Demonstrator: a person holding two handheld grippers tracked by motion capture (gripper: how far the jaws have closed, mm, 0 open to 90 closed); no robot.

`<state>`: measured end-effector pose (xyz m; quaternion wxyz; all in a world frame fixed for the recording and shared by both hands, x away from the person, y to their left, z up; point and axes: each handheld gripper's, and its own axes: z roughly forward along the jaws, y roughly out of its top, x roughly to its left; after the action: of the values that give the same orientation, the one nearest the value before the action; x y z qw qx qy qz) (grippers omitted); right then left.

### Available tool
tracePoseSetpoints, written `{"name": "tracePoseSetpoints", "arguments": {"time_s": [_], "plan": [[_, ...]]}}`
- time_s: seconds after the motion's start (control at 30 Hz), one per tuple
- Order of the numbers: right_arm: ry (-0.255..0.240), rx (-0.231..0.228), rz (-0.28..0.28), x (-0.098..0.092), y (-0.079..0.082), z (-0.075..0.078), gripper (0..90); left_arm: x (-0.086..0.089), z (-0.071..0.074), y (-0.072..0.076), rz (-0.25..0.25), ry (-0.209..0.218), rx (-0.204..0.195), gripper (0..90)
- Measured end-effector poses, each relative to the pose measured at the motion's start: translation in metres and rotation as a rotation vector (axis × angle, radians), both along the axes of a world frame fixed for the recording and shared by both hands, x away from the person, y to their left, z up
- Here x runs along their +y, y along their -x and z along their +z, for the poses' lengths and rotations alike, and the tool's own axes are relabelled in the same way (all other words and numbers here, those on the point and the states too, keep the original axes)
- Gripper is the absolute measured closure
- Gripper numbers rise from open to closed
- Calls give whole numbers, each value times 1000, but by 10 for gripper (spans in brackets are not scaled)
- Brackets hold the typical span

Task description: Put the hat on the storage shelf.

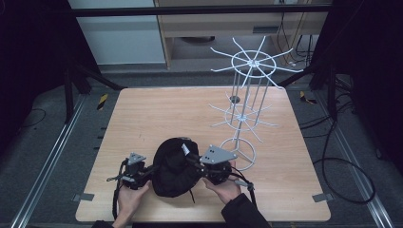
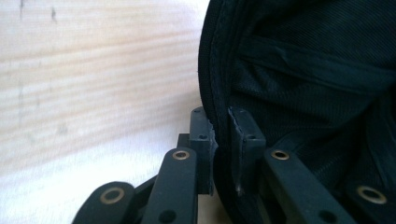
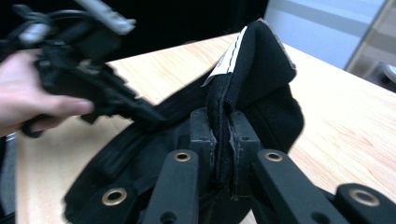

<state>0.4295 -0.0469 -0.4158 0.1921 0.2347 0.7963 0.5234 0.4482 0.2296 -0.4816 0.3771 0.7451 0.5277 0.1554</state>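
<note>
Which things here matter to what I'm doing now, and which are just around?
In the job:
- black cap, pinched at its rim on both sides
- left tongs, shut on the cap's rim
- right tongs, shut on the cap's rim
- white wire rack, standing beside the cap, perhaps where it goes

Just around:
- wooden table
- floor cables

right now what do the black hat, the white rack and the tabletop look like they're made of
The black fabric hat looks like woven cloth, matte, with stitched seams and a sewn-in white label. The white two-tier spoked rack seems to be thin metal wire with a smooth white coating. The pale wooden tabletop shows wood grain, possibly laminate.
</note>
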Motion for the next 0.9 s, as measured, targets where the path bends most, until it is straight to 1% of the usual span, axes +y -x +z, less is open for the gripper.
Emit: {"name": "tracePoseSetpoints", "arguments": {"time_s": [0.07,0.17,0.3,0.37,0.43,0.53,0.57,0.6,0.63,0.67,0.7,0.73,0.8,0.9], "plan": [[6,-10,26,-1,4,-1,831,-2,-1,-5,2,9,-15,798],[20,-4,57,-3,8,-4,831,-6,-3,-10,-2,3,-33,797],[35,21,78,-10,14,-15,831,-9,-5,-12,-7,-7,-42,795],[36,29,85,-13,16,-20,831,-9,-5,-12,-12,-2,-47,793],[57,34,89,-15,17,-25,831,-9,-6,-12,-19,1,-53,788],[65,39,78,-19,19,-29,831,-9,-5,-12,-33,2,-63,765],[71,38,70,-20,20,-30,831,-8,-4,-12,-39,5,-61,753],[75,37,60,-22,20,-32,831,-8,-4,-11,-43,10,-59,718],[75,37,60,-22,20,-32,831,-7,-3,-11,-43,16,-59,718],[89,31,49,-23,21,-34,831,-6,-2,-10,-47,26,-55,677],[89,31,49,-23,21,-34,831,-5,-1,-10,-51,32,-49,677],[93,29,43,-23,21,-34,831,-3,0,-9,-52,36,-42,653],[114,18,29,-23,21,-36,830,1,5,-9,-56,43,-43,630],[128,16,4,-25,21,-38,830,8,16,-5,-51,52,-61,587]]}}
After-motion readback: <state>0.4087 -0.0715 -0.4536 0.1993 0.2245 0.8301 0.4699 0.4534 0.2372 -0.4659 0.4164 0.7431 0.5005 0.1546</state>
